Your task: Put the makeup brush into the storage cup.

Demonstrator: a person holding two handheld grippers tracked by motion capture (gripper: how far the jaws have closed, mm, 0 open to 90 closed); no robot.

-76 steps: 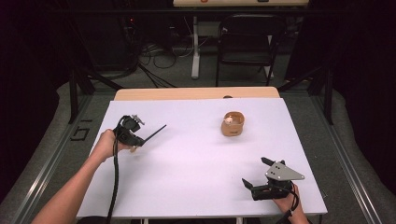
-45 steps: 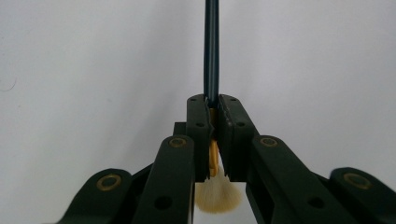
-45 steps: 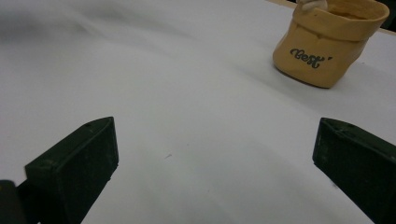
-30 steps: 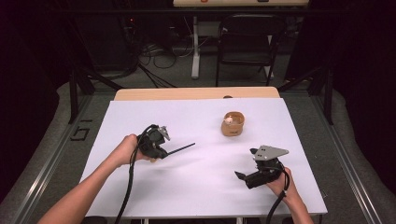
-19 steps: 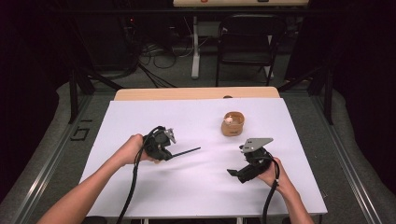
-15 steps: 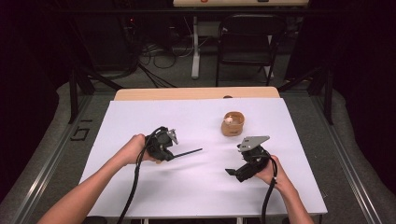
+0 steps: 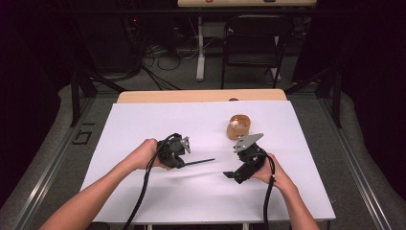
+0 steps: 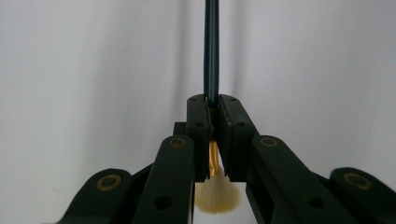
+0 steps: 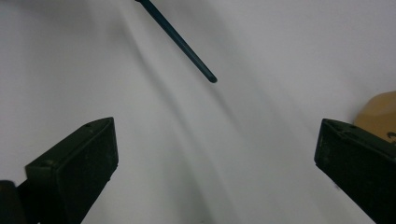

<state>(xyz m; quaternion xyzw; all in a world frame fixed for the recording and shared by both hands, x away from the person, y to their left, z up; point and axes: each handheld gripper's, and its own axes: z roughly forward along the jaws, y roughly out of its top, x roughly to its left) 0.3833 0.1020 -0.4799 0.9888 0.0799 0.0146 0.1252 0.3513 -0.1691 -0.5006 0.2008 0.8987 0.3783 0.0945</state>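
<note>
Over the middle of the white table (image 7: 143, 124), the left gripper (image 7: 179, 155) is clamped on a brush (image 8: 211, 60), its dark handle pointing at the right gripper (image 7: 233, 175), whose jaws gape wide around nothing. A small brown bowl (image 7: 238, 126) sits just behind.
</note>
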